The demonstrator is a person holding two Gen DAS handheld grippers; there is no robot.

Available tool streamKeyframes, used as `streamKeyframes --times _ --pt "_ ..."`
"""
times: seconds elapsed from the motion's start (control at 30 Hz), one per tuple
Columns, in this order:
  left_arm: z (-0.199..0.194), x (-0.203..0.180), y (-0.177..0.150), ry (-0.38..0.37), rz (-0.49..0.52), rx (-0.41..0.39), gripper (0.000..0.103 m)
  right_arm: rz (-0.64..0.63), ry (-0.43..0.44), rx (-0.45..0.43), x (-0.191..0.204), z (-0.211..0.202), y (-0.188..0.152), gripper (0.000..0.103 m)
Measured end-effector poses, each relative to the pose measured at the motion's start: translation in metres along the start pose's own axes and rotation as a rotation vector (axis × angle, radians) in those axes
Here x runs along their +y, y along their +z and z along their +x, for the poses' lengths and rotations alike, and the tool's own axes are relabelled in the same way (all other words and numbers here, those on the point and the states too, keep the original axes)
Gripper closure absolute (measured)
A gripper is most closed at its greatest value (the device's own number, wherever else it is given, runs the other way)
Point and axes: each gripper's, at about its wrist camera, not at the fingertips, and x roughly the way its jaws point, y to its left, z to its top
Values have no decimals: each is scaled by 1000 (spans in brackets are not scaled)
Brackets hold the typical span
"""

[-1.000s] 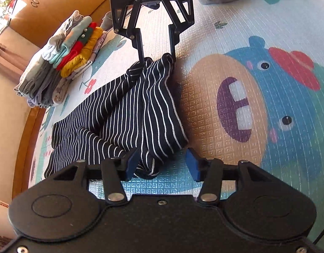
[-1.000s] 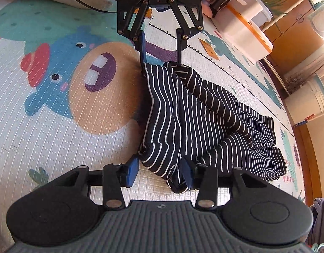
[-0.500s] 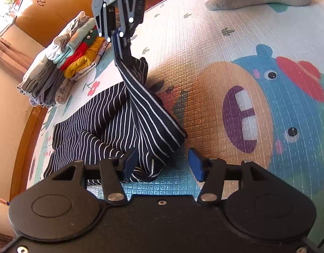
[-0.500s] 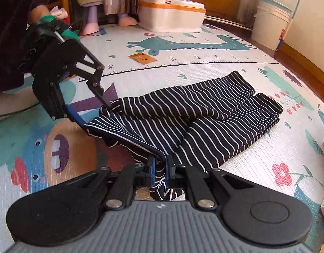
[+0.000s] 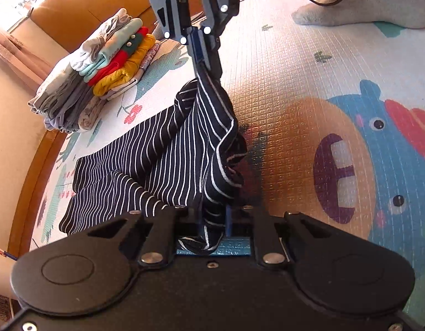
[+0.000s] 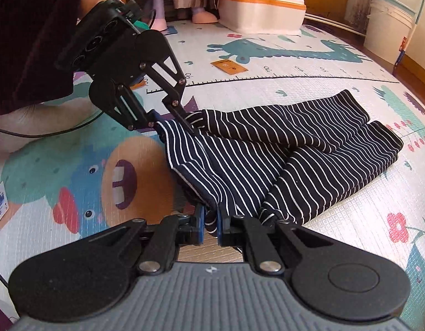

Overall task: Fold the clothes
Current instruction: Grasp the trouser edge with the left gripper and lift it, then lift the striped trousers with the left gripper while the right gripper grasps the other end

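A navy garment with thin white stripes (image 5: 182,149) lies on the play mat (image 5: 289,77), its two legs stretched away to the left. My left gripper (image 5: 213,218) is shut on the near end of its bunched edge. Across from it, my right gripper (image 5: 202,52) is shut on the far end and holds that edge a little off the mat. In the right wrist view the right gripper (image 6: 211,220) pinches the striped garment (image 6: 309,151), and the left gripper (image 6: 173,121) grips the opposite corner. The edge sags between them.
A stack of folded clothes (image 5: 102,66) sits at the mat's left edge by the wooden floor (image 5: 27,171). A person's socked foot (image 5: 364,8) rests at the back right. A white and orange container (image 6: 262,8) and a white bucket (image 6: 389,27) stand beyond the mat.
Both grippers were open around the garment's edge a second ago. The right one shut first and rose with the cloth, then the left one shut on its end.
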Motion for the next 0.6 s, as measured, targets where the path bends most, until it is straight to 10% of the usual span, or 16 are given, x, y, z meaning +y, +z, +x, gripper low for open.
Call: streamKeyframes --times 0.23,0.4,0.6 --pt "-28 14 14 -21 -143 -49 91 -141 -70 25 31 -8 -8 87" --pt "-32 22 19 -24 -189 -53 91 -261 -169 76 57 10 -32 46" --pt "-33 26 23 -34 -199 -64 91 -393 -283 63 80 37 -32 42"
